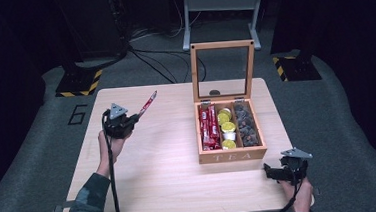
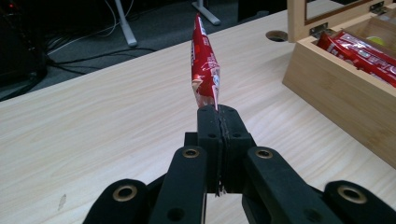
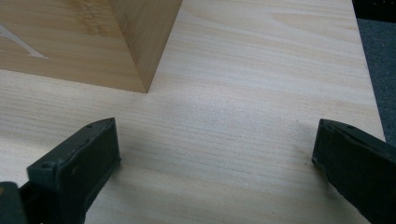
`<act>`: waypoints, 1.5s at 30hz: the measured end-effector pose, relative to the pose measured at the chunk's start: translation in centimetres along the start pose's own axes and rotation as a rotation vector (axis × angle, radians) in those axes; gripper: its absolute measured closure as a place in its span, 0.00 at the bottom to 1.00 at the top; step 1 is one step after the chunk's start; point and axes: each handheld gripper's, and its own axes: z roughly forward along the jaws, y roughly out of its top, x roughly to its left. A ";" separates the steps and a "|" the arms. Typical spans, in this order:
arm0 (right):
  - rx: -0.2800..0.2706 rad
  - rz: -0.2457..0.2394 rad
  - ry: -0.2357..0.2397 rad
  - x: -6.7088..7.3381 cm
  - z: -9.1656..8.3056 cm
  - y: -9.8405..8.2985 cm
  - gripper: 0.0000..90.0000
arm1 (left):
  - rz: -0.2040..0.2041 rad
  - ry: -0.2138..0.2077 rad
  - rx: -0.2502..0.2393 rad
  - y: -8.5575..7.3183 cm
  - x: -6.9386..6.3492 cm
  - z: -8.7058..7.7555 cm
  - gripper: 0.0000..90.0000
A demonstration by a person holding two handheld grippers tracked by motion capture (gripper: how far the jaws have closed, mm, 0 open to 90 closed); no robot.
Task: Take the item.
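Likely light and floppy, the sachet (image 2: 204, 65) sits pinched at its end in the left gripper (image 2: 219, 109), while the right gripper (image 3: 215, 149) gapes empty.

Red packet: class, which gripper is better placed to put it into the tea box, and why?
Left. The left gripper is already shut on the red packet, raised above the table. The right gripper rests open by the tea box corner, holding nothing.

Light wood-grain table (image 1: 160, 163), rectangular with rounded corners, round cable hole (image 2: 276, 35) near far edge. Directly on it: open wooden tea box (image 1: 232, 156) marked "TEA", at right half, glass-paned lid upright. Remaining surface bare.
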 end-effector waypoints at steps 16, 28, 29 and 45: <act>0.003 0.001 -0.003 0.0 0.0 0.0 0.00 | -0.054 0.052 0.025 -1.3 1.7 1.1 0.99; 0.003 0.000 -0.003 0.0 0.0 0.0 0.00 | -0.088 0.070 0.041 -2.2 2.4 2.3 0.98; 0.003 0.001 -0.003 0.0 0.0 0.0 0.00 | -0.087 0.070 0.045 -2.2 2.5 2.4 0.98; 0.003 0.001 -0.003 0.0 0.0 0.0 0.00 | -0.128 0.102 0.079 -3.5 4.1 3.7 0.98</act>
